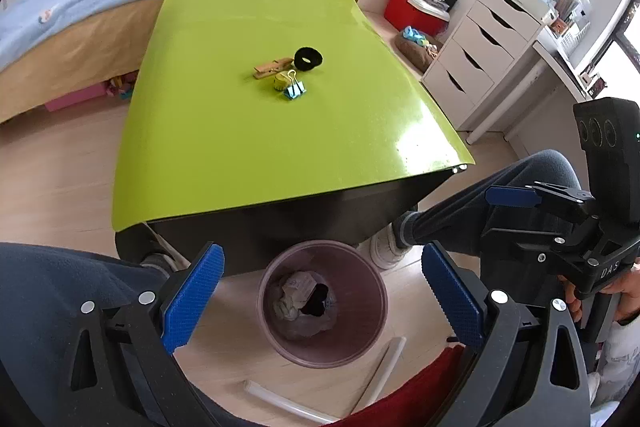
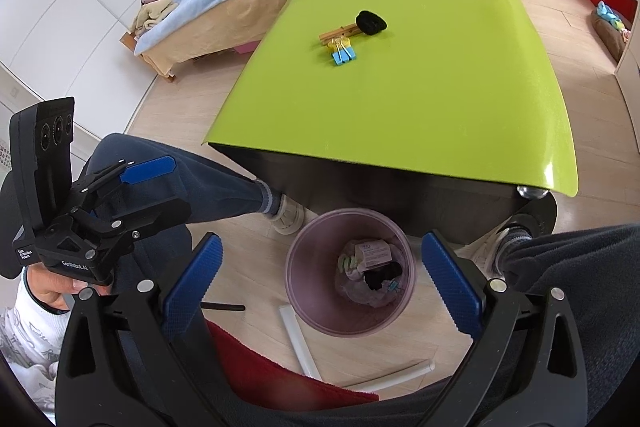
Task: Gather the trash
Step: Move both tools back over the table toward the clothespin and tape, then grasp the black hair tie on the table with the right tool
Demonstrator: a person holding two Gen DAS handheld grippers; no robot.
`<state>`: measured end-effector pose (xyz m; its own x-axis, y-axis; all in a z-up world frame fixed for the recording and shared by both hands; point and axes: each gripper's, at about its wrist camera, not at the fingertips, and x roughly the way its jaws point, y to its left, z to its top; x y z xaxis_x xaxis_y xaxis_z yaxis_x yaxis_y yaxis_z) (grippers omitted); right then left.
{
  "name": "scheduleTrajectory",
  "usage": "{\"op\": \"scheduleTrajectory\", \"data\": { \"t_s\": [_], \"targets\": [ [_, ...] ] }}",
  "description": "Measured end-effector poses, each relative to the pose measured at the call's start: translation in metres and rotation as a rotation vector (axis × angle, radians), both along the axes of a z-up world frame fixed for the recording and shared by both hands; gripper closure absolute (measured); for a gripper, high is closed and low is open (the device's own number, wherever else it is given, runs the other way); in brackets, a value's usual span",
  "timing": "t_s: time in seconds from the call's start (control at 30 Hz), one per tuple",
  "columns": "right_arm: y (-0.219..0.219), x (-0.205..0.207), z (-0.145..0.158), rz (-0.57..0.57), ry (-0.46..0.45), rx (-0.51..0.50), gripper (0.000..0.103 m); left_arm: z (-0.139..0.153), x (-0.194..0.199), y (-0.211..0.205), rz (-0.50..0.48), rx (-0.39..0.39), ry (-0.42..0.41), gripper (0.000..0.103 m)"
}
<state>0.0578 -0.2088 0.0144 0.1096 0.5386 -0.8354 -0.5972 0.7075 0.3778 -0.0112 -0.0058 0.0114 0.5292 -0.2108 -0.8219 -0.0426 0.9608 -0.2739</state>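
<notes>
Already some crumpled trash lies in the bin [image 1: 322,303] at lower centre, while four small items [image 1: 289,71] wait mid-table [image 1: 224,131], upper centre, and both the left gripper [image 1: 322,301] and right gripper [image 2: 322,291] hang open, empty.

Right gripper [image 1: 516,197] body — white letters "DAS", rest cut off. Left gripper [image 2: 150,169] body — "GenRoboAI" along the lower edge, plus a small white label reading "Data Acquisition System". Print on the paper in the bin [image 2: 304,315] too small to read.
</notes>
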Motion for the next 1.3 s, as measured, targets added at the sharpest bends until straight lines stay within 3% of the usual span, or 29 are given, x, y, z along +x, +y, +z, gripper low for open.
{"op": "scheduleTrajectory", "data": {
  "t_s": [0.3, 0.57, 1.03, 1.1, 1.17, 1.3],
  "targets": [
    [0.02, 0.048, 0.022, -0.008, -0.082, -0.019, 0.005, 0.01, 0.032, 0.02, 0.02, 0.058, -0.033, 0.008],
    [0.075, 0.112, 0.031, 0.072, -0.189, -0.136, 0.005, 0.016, 0.059, 0.043, 0.049, 0.072, -0.042, 0.008],
    [0.161, 0.187, -0.022, 0.247, -0.277, -0.337, 0.006, 0.005, 0.068, 0.064, 0.085, 0.039, -0.011, 0.008],
    [0.168, 0.19, -0.029, 0.283, -0.286, -0.361, 0.015, 0.003, 0.068, 0.066, 0.089, 0.036, -0.003, 0.008],
    [0.174, 0.193, -0.037, 0.301, -0.28, -0.389, 0.031, 0.002, 0.069, 0.069, 0.093, 0.032, 0.001, 0.008],
    [0.178, 0.2, -0.045, 0.308, -0.265, -0.409, 0.048, 0.0, 0.07, 0.073, 0.098, 0.023, 0.007, 0.008]
  ]
}}
